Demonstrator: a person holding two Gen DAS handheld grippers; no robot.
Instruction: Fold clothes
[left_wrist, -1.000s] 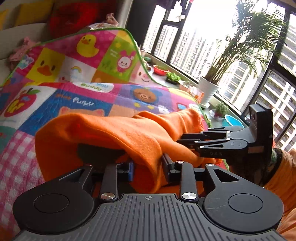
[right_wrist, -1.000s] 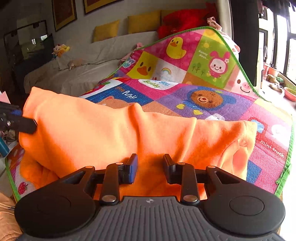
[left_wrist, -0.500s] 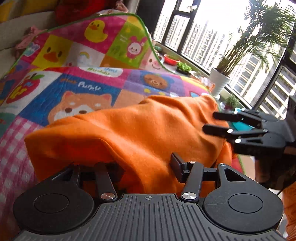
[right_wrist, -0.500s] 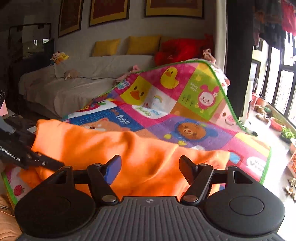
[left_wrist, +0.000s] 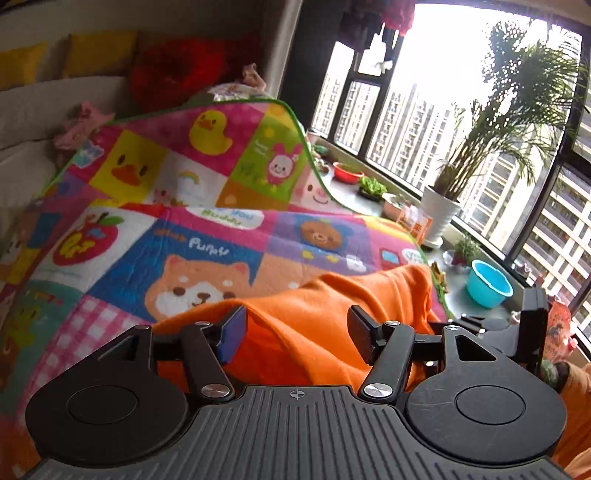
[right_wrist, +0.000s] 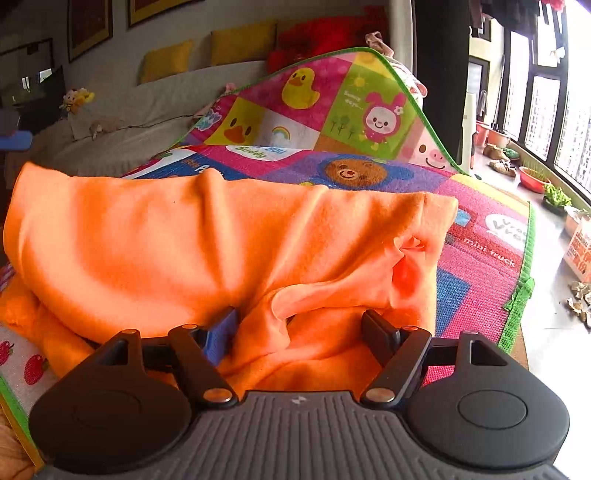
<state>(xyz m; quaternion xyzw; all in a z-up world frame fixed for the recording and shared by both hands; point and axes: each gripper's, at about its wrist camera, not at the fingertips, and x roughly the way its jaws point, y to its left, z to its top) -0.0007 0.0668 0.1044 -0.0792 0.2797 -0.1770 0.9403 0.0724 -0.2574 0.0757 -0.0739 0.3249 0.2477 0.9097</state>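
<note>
An orange fleece garment (right_wrist: 166, 229) lies in a loose, wrinkled fold on the colourful cartoon play mat (right_wrist: 480, 236). My right gripper (right_wrist: 300, 315) sits low at its near edge; the jaws are opening wide, with a ridge of orange cloth lying slack between them, not pinched. In the left wrist view the garment (left_wrist: 373, 291) fills the lower middle. My left gripper (left_wrist: 295, 314) hovers over its near edge, jaws opening, cloth between the pads but not pressed. The mat (left_wrist: 207, 251) spreads beyond.
The mat's far end rises against a white sofa (right_wrist: 155, 103) with yellow cushions (right_wrist: 240, 42) and a red one. On the right runs a window sill with a potted palm (left_wrist: 443, 214), a blue basin (left_wrist: 487, 286) and small pots.
Both grippers were shut on the orange garment and have spread their jaws and let it go. The left gripper drew back and up, so more of the mat shows.
</note>
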